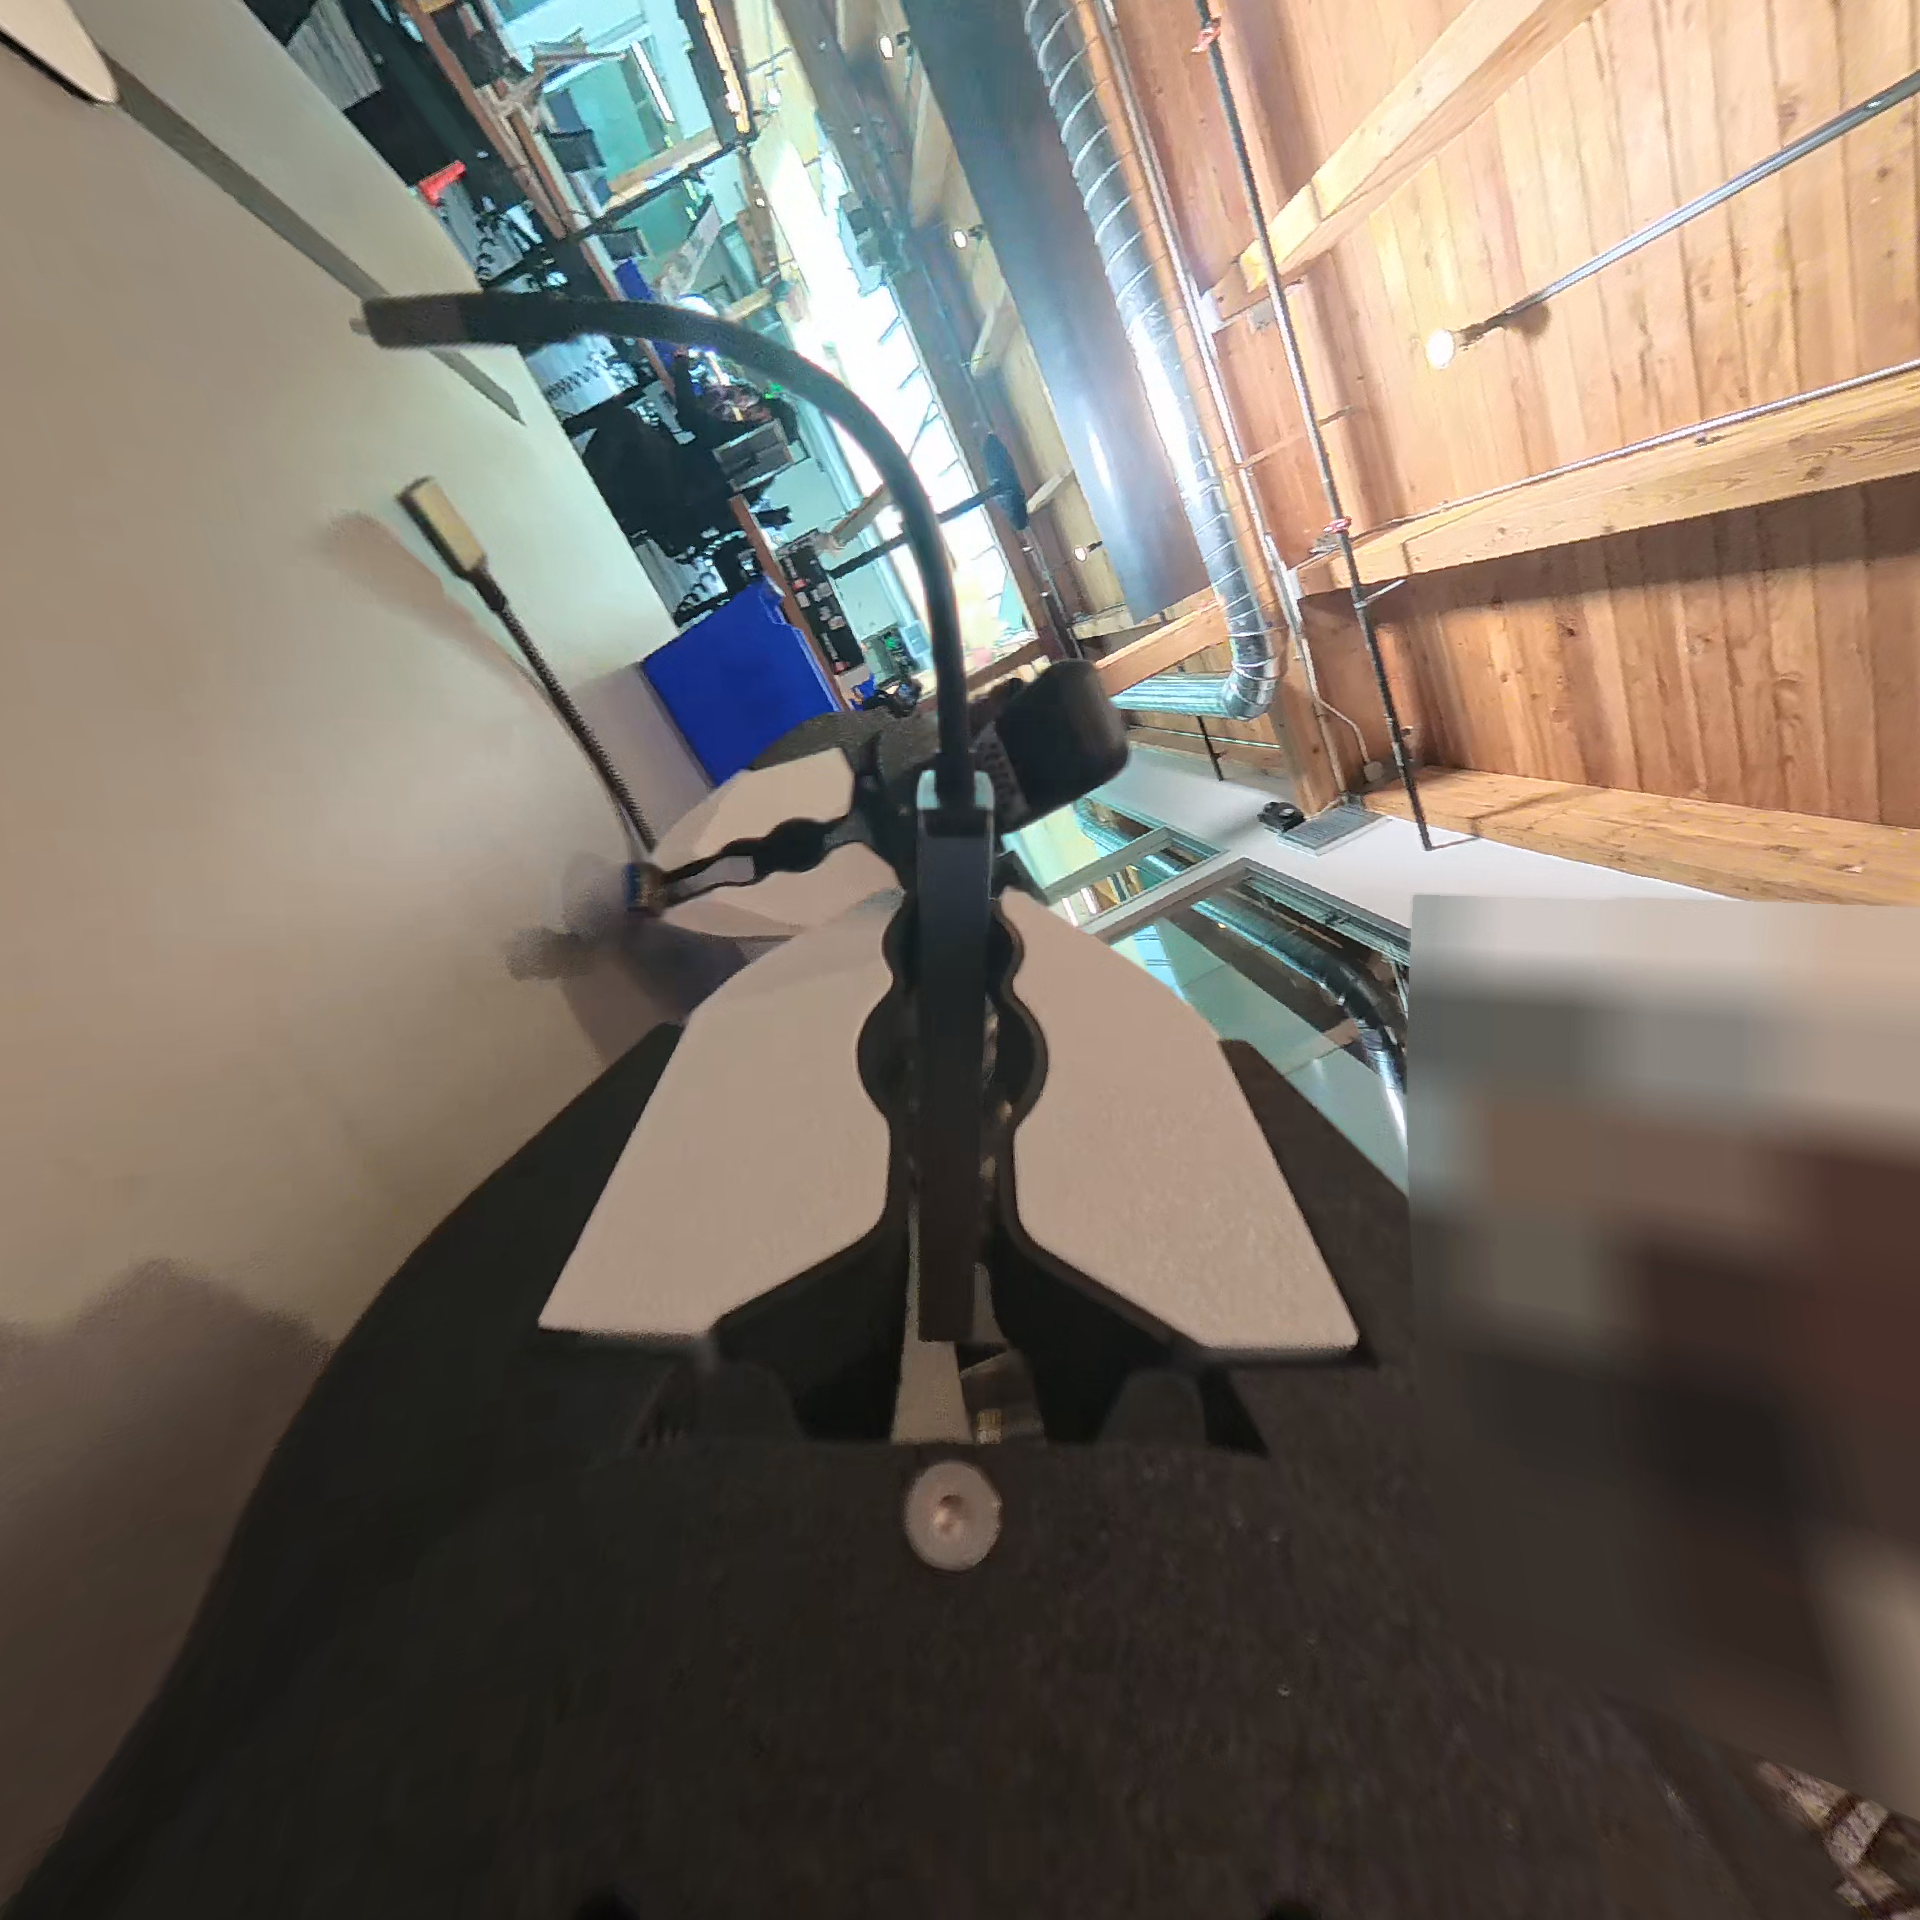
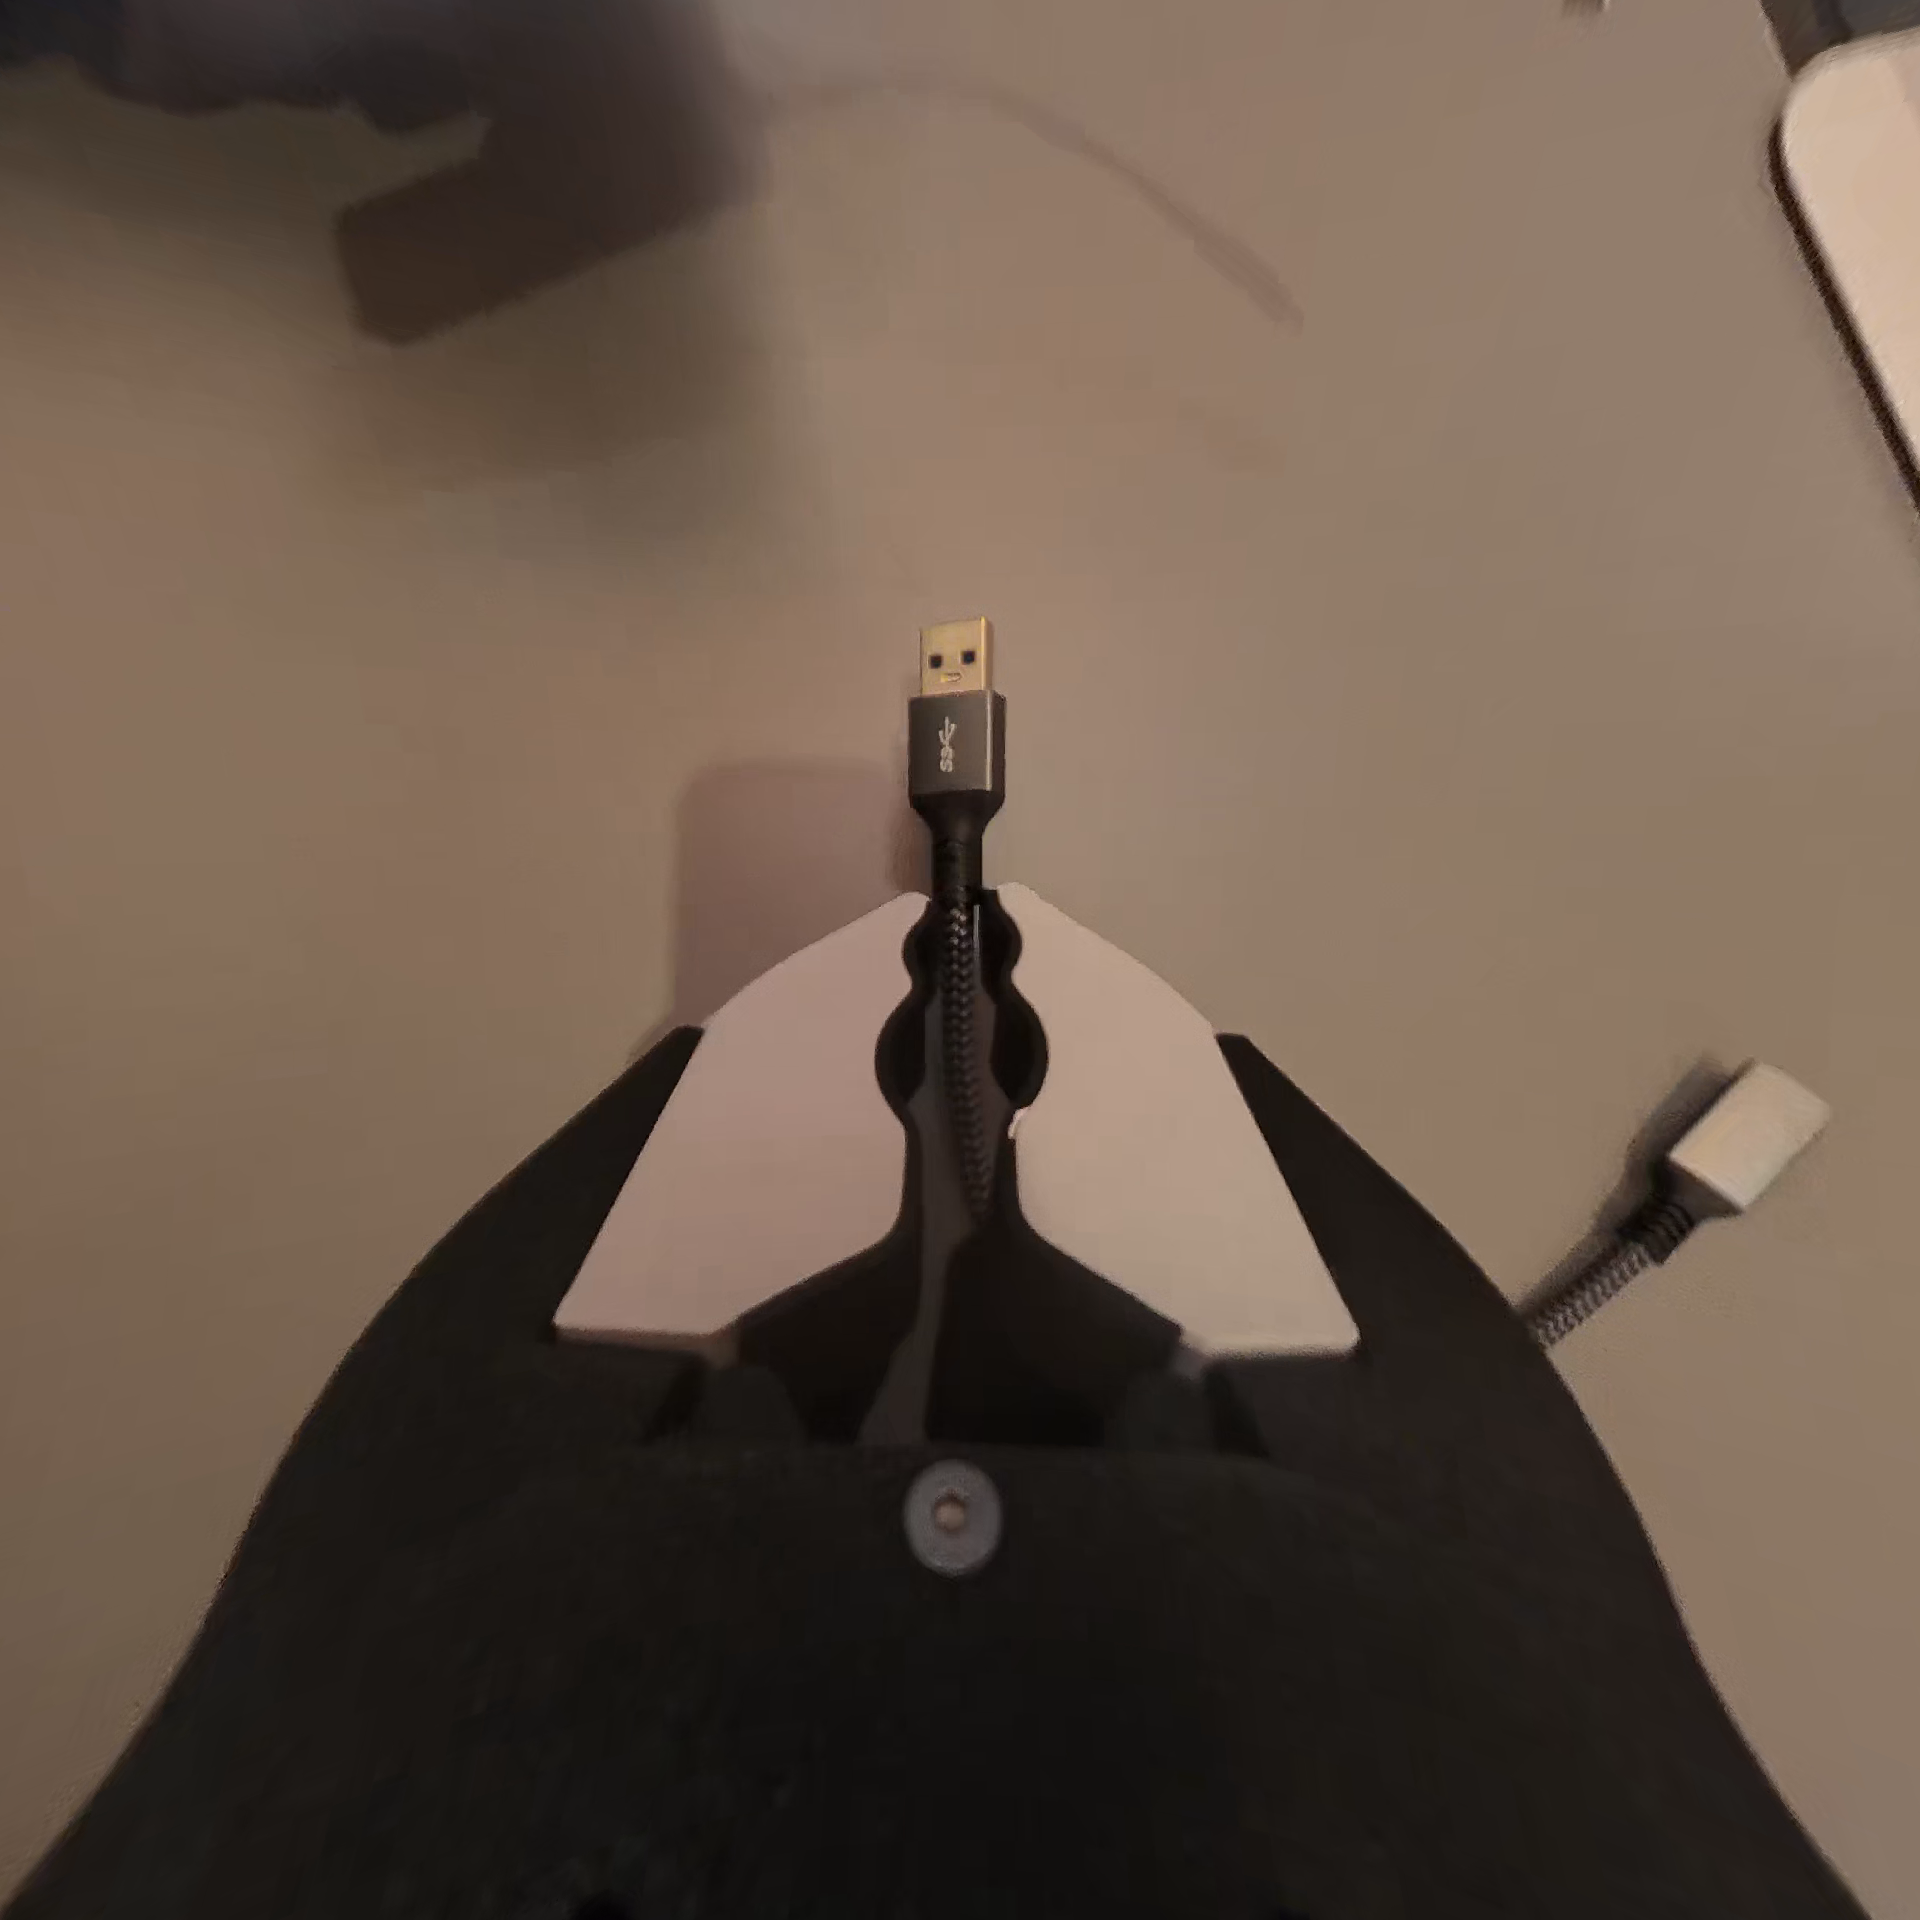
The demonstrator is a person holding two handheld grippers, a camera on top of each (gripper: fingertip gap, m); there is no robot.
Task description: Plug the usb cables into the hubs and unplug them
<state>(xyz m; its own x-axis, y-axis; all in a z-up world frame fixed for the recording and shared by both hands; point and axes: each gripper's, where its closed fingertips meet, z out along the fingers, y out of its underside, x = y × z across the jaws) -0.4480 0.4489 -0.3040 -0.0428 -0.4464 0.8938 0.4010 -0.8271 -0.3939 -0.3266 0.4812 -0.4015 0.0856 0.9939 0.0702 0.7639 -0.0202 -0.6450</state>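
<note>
Both the left gripper (image 1: 951,894) and the right gripper (image 2: 961,899) share one build: a matte black body, two white angular fingers (image 2: 790,1122) with scalloped black inner edges, and a silver screw (image 1: 951,1519) at 6 o'clock below the jaws.

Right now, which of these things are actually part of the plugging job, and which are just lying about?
Part of the job:
- left gripper clamping the slim dark USB hub
- right gripper clamping the braided USB cable, gold plug free
- silver connector on the table

Lying about:
- blue bin
- white device
</note>
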